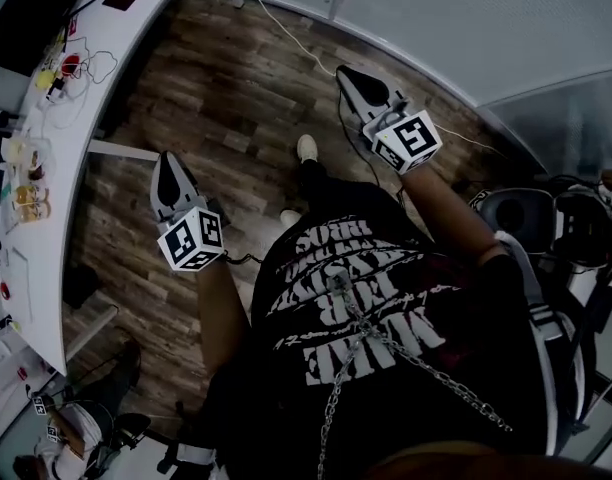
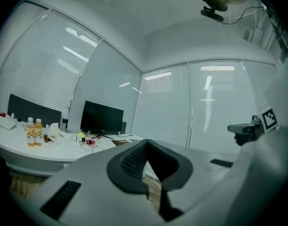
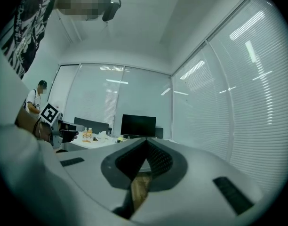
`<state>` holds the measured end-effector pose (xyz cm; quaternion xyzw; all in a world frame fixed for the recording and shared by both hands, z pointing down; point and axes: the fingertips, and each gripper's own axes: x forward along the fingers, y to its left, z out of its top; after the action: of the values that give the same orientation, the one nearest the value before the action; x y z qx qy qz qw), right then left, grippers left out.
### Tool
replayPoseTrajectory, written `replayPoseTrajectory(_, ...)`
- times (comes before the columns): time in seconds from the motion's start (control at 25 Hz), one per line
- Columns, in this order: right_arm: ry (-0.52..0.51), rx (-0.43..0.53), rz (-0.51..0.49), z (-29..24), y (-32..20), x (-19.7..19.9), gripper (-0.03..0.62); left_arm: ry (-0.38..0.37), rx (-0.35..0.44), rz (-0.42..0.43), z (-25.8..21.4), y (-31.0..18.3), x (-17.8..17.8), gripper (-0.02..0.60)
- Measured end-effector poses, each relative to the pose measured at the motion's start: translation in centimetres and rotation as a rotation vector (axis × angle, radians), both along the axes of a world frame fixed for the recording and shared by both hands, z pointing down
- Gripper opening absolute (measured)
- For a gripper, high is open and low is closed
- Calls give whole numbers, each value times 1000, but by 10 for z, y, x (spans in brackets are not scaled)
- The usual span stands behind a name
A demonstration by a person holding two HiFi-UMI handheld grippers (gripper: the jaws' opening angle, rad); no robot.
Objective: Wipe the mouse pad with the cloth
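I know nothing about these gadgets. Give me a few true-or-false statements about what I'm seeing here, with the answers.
1. The left gripper grips a cloth. False: its jaws are together with nothing between them.
2. The right gripper is shut and empty. True.
3. Two orange drink bottles stand on the white desk. True.
4. The floor is grey carpet. False: it is wood planking.
5. The monitor shows a bright picture. False: its screen is dark.
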<state>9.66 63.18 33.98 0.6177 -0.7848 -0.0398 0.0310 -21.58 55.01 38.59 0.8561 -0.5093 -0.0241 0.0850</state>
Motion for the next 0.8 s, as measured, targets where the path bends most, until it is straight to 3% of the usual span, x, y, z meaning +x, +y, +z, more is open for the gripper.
replayPoseTrajectory(0.36,-44,6,-9,3,-68,14,-8,-38,-3,-22,-4,-59,7,6)
replayPoseTrajectory(0.8,-26,-60,-60,20,-166,61,-8,-5,-74,-67,17,-146,58,6)
